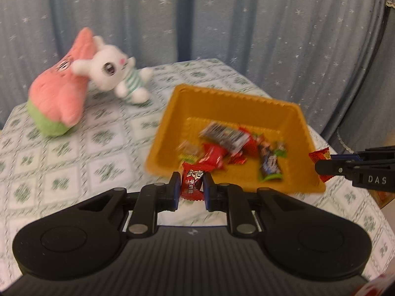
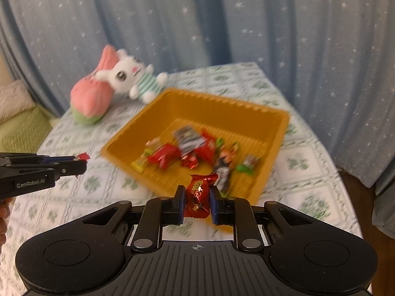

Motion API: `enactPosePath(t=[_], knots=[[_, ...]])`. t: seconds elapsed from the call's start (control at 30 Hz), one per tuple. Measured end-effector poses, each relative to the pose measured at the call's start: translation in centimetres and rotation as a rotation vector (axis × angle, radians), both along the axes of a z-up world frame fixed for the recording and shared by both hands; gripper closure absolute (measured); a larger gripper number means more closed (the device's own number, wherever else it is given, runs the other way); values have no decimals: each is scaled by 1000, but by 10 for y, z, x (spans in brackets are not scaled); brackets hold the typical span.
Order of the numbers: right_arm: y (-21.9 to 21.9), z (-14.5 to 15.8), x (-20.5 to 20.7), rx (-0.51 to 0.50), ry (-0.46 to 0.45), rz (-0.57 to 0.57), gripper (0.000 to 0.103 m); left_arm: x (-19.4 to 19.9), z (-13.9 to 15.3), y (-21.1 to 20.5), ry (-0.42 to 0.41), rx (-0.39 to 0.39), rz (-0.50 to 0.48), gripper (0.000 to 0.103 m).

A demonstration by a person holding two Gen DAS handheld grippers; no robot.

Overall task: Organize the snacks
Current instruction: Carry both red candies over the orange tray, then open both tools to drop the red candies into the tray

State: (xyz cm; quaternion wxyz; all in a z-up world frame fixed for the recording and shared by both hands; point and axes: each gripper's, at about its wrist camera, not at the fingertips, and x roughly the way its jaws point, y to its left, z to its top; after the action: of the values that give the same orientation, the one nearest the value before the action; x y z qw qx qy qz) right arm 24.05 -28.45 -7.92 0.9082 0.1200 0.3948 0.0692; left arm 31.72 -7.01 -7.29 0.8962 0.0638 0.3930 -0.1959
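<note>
My left gripper [image 1: 192, 187] is shut on a red wrapped candy [image 1: 193, 182], held above the near rim of the orange tray [image 1: 222, 103]. My right gripper [image 2: 196, 198] is shut on another red wrapped candy [image 2: 200, 192], over the tray's near edge [image 2: 172, 101]. Several wrapped snacks [image 1: 229, 145] lie in the tray, also in the right wrist view [image 2: 190, 148]. The right gripper shows at the right of the left wrist view [image 1: 323, 164] with its candy [image 1: 319, 155]. The left gripper shows at the left of the right wrist view [image 2: 79, 162] with its candy [image 2: 82, 157].
The table has a green-patterned white cloth [image 1: 74, 153]. A pink and green plush [image 1: 59, 98] and a white rabbit plush [image 1: 113, 71] lie at the back left. A blue starred curtain [image 1: 222, 19] hangs behind. A green cushion [image 2: 22, 128] is off the table's left.
</note>
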Motion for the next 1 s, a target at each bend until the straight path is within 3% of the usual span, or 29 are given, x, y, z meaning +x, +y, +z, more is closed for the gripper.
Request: enactPosePath(t=[0.57, 1.0], knots=[[-38, -3, 45, -17, -32, -37, 83, 92, -19, -62, 9, 102, -47, 86], [-53, -6, 64, -7, -26, -64, 83, 127, -38, -89, 9, 177, -86, 86]])
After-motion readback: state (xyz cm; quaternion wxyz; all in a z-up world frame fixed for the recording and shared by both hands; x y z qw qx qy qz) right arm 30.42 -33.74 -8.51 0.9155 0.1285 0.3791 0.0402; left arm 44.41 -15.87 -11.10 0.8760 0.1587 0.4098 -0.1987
